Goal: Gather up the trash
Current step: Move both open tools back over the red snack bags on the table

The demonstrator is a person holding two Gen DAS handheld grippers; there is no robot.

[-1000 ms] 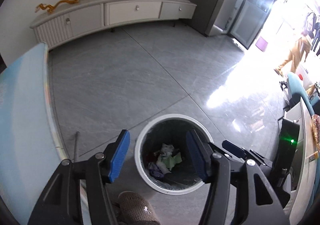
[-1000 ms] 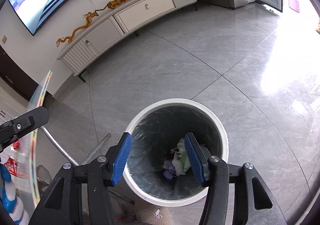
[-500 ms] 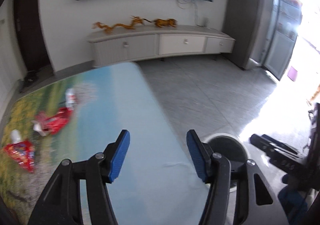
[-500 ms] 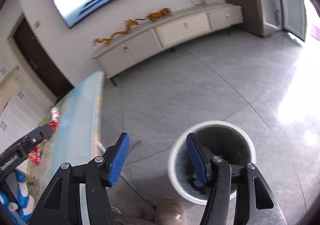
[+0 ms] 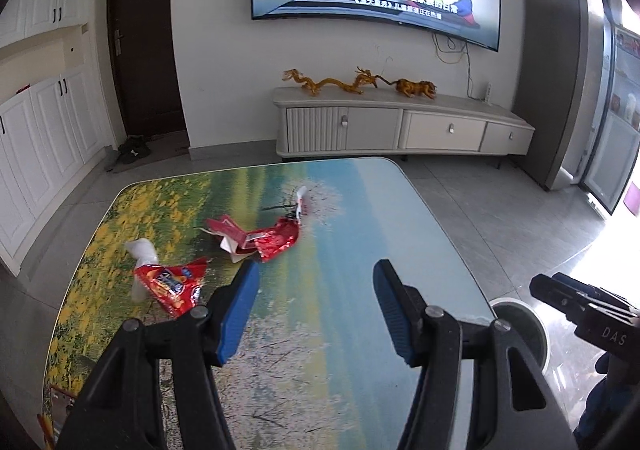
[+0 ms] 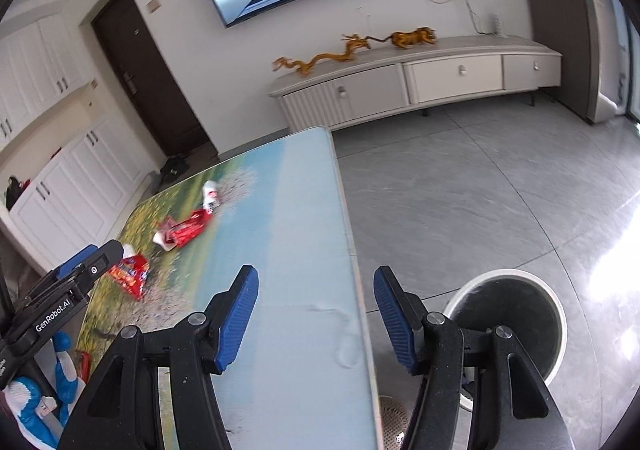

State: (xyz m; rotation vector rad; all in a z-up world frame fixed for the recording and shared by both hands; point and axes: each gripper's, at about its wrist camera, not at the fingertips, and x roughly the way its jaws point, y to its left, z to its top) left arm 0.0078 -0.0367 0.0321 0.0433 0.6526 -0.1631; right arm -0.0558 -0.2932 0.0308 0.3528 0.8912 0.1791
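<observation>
Both grippers empty: left gripper (image 5: 316,290) has its blue pads (image 5: 240,302) spread wide w/ nothing between them, hovering over the near part of the table (image 5: 400,209); right gripper (image 6: 316,294) is just as wide open, nothing held, sitting over the table's right edge w/ the floor beyond. Closest trash to the left pads is the red snack bag (image 5: 172,284), just left of and slightly past the left fingertip, lying flat on the printed tabletop w/ a white crumpled wrapper (image 5: 141,250) touching its far side. Further out, mid-table, a red torn packet (image 5: 264,238) w/ a white flap, and past that a small white-and-red wrapper (image 5: 302,201). The bin (image 6: 516,314) stands on the floor right of the table, white rim, dark liner, below the right gripper; contents not visible from here. Judging by layout, next step is prob. a reach w/ the left for the snack bag. Risks: the bag is thin, flat and glossy, so the pads could skid over it or shove it toward the table's left edge instead of pinching it; coming down too steep may just press it onto the top. Grabbing bag + white wrapper together could drop one en route. The bin is well apart from the trash, across the table, so a weak pinch may let go over the floor. Frames are a bit blurred, so exact edges of the pieces are hard to tell.
</observation>
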